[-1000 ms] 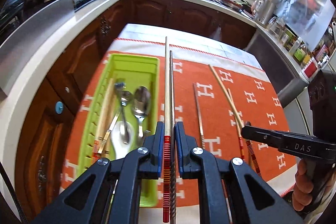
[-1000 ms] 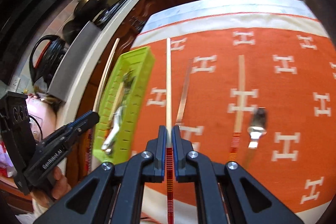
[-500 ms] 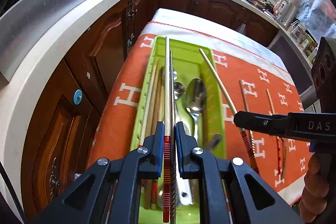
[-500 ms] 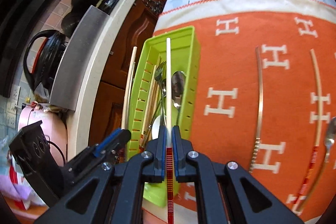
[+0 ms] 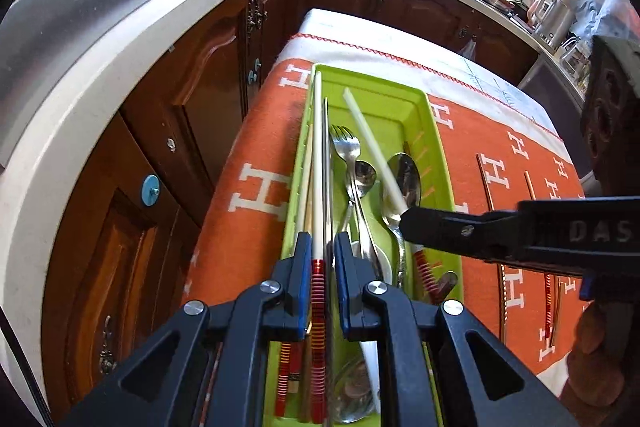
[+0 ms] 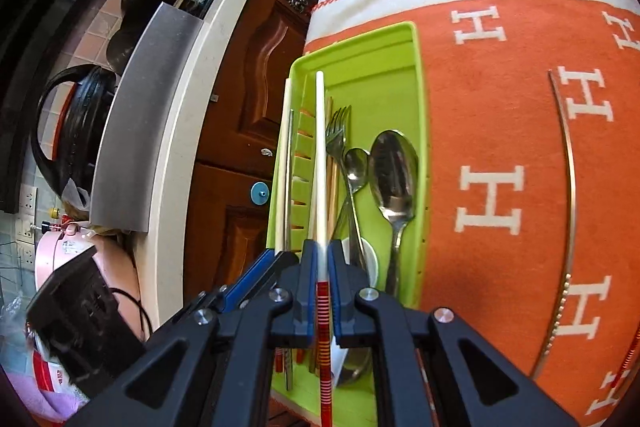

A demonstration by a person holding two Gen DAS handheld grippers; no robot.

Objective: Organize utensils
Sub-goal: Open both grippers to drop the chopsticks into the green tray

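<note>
- I see the green utensil tray [image 5: 442, 163] lying lengthwise on the orange H-patterned cloth, near its left edge.
- Inside it lie a steel fork [image 5: 343, 143], a small spoon [image 5: 365, 174] and a large spoon [image 6: 394, 171], bowls pointing away from me, with wooden chopsticks along the left wall.
- My left tongs [image 5: 323, 259] pinch a pale chopstick pair [image 5: 318, 163] with red-banded handles, angled down over the tray's left side.
- My right tongs [image 6: 322, 259] pinch a single pale chopstick [image 6: 319, 147], red-banded too, slanting across the tray's middle.
- Two metal chopsticks [image 5: 486, 183] lie well apart on the cloth to the right.
</note>
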